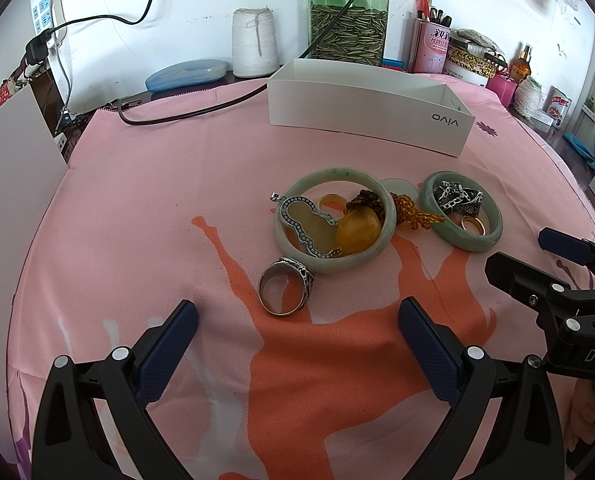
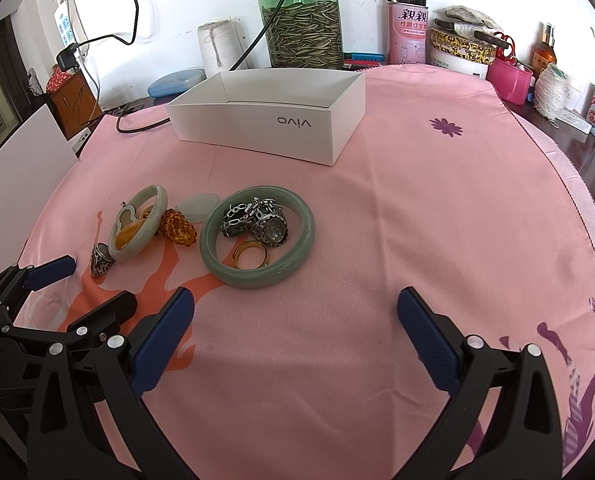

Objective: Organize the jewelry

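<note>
- Pink cloth with orange figures (image 1: pixel 137 200) covers the table; all the jewelry lies on it, in a loose cluster near the middle.
- White open cardboard box marked "vivo" (image 2: pixel 265 124) stands at the far side, well apart from the cluster. What shows of its inside looks bare, though its floor is mostly hidden by the near wall.
- Pale green jade bangle, the larger one (image 1: pixel 333 220), lies flat at left, ringing an amber oval stone (image 1: pixel 357 228) and a silver-rimmed gourd-shaped pendant (image 1: pixel 305 224).
- Darker green jade bangle (image 2: pixel 257 236) lies at right, ringing a silver chain (image 2: pixel 249 210) and a gold ring (image 2: pixel 251 258).
- Amber bead cluster (image 2: pixel 179 226) sits between the two bangles; an engraved silver ring (image 1: pixel 285 290) lies alone, just near of the pale bangle.
- Left gripper (image 1: pixel 297 328) hovers near the silver ring, jaws spread wide, holding nothing.
- Right gripper (image 2: pixel 295 316) hovers near of the dark bangle, likewise spread and unloaded.
- Judgement: sorting barely begun; every piece remains to go to the box.
</note>
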A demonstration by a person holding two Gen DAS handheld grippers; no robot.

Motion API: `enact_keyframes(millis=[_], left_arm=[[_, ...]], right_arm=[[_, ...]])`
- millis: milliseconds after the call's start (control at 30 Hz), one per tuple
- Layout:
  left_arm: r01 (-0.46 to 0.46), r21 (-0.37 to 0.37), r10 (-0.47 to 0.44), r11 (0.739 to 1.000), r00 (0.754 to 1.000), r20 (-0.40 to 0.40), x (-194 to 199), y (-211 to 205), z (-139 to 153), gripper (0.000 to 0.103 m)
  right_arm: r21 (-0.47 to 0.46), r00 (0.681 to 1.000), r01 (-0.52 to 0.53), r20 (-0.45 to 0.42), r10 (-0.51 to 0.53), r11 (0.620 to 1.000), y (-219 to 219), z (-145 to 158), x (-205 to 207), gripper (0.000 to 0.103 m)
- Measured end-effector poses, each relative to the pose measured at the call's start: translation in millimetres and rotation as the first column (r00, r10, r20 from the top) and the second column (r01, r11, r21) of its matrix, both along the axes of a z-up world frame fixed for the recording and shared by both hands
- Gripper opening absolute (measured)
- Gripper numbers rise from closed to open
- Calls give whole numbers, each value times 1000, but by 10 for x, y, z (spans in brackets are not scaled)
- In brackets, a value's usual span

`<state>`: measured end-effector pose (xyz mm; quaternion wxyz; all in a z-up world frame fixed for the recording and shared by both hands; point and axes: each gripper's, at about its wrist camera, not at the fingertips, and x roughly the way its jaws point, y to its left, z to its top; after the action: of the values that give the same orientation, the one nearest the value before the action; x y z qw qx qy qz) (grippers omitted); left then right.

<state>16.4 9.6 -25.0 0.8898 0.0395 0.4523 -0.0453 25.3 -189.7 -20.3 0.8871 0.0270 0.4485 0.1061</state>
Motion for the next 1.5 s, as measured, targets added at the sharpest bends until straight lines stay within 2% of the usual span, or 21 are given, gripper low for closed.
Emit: enact_keyframes(millis=[800, 967, 1067, 1167, 1200, 1300, 1367, 1433, 1500], left_arm=[[20, -6, -20, 1000, 1000, -3, 4, -17, 9, 99], [44, -8, -44, 999, 999, -19, 21, -17, 29, 98], [42, -42, -42, 998, 999, 19, 21, 21, 103, 98], [38, -31, -35, 999, 996, 87, 74, -8, 176, 98], [47, -15, -46, 999, 996, 82, 127, -51, 146, 98], [69, -4, -69, 998, 998, -9, 249, -86, 31, 98], [52, -3, -52, 999, 999, 6, 255, -58, 45, 98], [15, 34, -16, 999, 999, 30, 283, -13, 67, 99], [-74, 59, 72, 995, 996, 44, 350, 117, 76, 99]], right_arm=[[1, 1000, -5, -1, 5, 1000, -16, 6, 8, 97], [-35, 1000, -27, -9, 27, 999, 6, 14, 24, 97], [-44, 1000, -19, 11, 19, 999, -20, 57, 20, 97], [-37, 999, 5, 35, -3, 999, -88, 118, 29, 97], [-31, 999, 17, 39, -16, 999, -120, 133, 35, 97], [4, 999, 35, 29, -35, 999, -198, 137, 61, 97], [24, 999, 38, 18, -38, 999, -220, 129, 78, 97], [22, 999, 38, 14, -38, 999, -210, 118, 85, 97], [9, 999, 32, 9, -32, 999, -184, 93, 88, 97]])
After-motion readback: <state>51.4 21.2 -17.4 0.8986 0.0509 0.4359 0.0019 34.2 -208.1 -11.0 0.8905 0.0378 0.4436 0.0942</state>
